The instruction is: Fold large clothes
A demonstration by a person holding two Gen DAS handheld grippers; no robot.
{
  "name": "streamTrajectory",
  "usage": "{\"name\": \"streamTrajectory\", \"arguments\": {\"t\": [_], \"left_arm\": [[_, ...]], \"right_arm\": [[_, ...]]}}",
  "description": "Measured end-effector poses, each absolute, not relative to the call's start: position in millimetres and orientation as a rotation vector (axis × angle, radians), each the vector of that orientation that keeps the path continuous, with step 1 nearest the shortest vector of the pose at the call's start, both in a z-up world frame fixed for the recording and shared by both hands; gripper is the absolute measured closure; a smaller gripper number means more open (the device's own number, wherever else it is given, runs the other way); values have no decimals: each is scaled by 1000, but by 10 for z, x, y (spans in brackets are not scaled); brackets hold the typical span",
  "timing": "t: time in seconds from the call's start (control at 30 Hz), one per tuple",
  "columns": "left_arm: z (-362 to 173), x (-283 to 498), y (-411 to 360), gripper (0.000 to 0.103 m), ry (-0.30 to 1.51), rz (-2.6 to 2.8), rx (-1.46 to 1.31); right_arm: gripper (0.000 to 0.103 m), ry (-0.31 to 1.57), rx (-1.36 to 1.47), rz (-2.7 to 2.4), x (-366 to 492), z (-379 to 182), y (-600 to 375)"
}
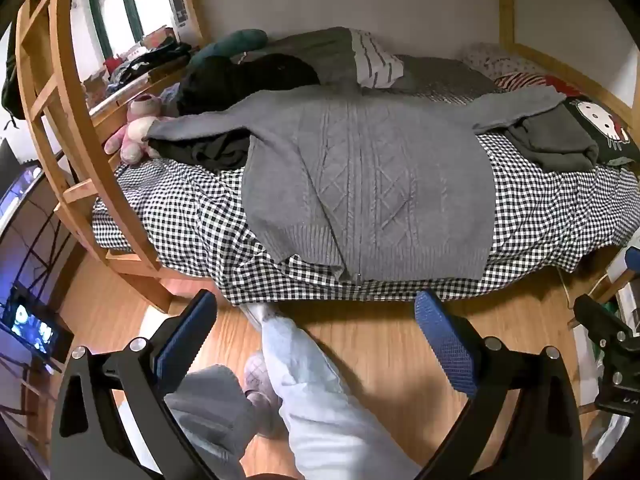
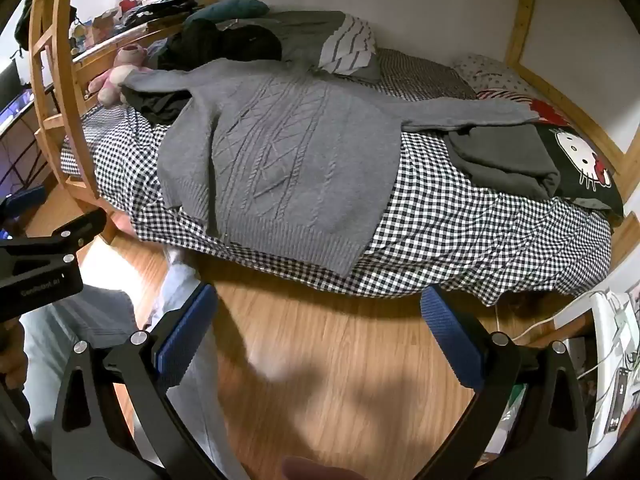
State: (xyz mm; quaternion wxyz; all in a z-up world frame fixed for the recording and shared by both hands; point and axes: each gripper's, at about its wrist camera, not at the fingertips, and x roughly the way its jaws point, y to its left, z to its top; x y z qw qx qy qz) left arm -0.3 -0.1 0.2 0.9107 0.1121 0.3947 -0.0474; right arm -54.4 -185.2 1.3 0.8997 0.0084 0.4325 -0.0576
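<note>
A large grey cable-knit sweater (image 1: pixel 360 176) lies flat on the black-and-white checked bed (image 1: pixel 168 208), sleeves spread to both sides, hem at the near edge. It also shows in the right wrist view (image 2: pixel 288 160). My left gripper (image 1: pixel 316 320) is open and empty, held back over the wooden floor in front of the hem. My right gripper (image 2: pixel 320 312) is open and empty, also over the floor short of the bed's edge. The left gripper's body (image 2: pixel 44 256) shows at the left of the right wrist view.
A folded dark grey garment (image 1: pixel 556 140) and a Hello Kitty cushion (image 1: pixel 600 124) lie at the bed's right. Black clothes (image 1: pixel 240 80), a striped pillow (image 1: pixel 372 60) and a pink plush (image 1: pixel 136 128) lie at the back left. A wooden ladder (image 1: pixel 68 120) stands left. The person's legs (image 1: pixel 316 392) are below.
</note>
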Motion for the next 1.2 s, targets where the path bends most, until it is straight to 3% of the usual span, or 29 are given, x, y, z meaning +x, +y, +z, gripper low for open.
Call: {"name": "streamTrajectory", "arguments": {"t": [1.2], "left_arm": [[-41,1,-53,5,830,-106,235]], "right_arm": [[3,900,16,-126,-529,-14,-1862]]}}
